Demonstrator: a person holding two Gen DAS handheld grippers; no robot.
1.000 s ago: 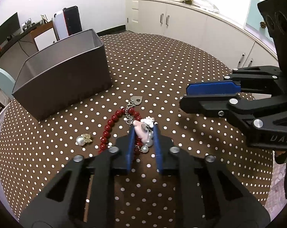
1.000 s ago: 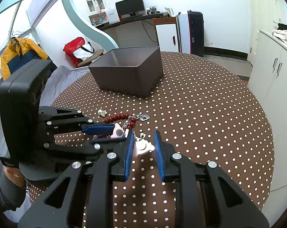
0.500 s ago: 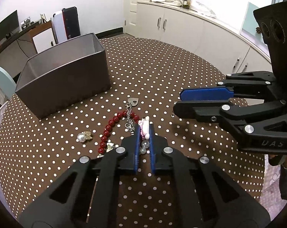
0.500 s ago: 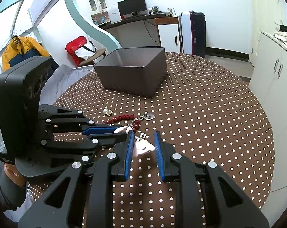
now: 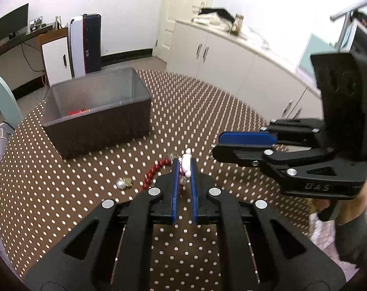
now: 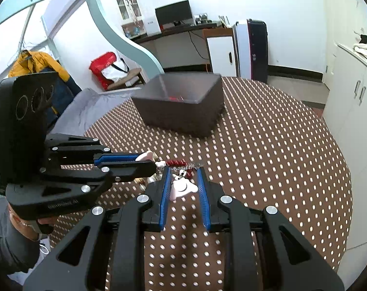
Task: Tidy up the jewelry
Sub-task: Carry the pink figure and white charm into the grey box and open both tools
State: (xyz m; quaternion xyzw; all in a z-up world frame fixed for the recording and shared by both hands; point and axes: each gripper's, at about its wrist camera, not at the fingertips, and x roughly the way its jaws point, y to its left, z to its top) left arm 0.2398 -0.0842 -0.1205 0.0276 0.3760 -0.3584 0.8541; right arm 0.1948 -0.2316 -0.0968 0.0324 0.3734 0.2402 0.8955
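1. While both rigs are hovering, the polka-dot surface (image 5: 232, 111) is carrying a grey bin (image 5: 98, 121) with something red inside.
2. Left hand-held gripper (image 5: 184, 169) is clamping a pink-white charm (image 5: 185, 163).
3. Right hand-held gripper (image 6: 183, 181) is pinching a pale pink charm (image 6: 181, 188).
4. Red bead bracelet (image 5: 156, 168) is lying between bin and grippers; pearl earring (image 5: 122, 183) is sitting just left of it.

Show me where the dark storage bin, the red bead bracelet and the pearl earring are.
dark storage bin (image 5: 103, 131), left wrist view, front wall.
red bead bracelet (image 5: 155, 169), left wrist view, middle of the visible beads.
pearl earring (image 5: 121, 183), left wrist view, the pearl.
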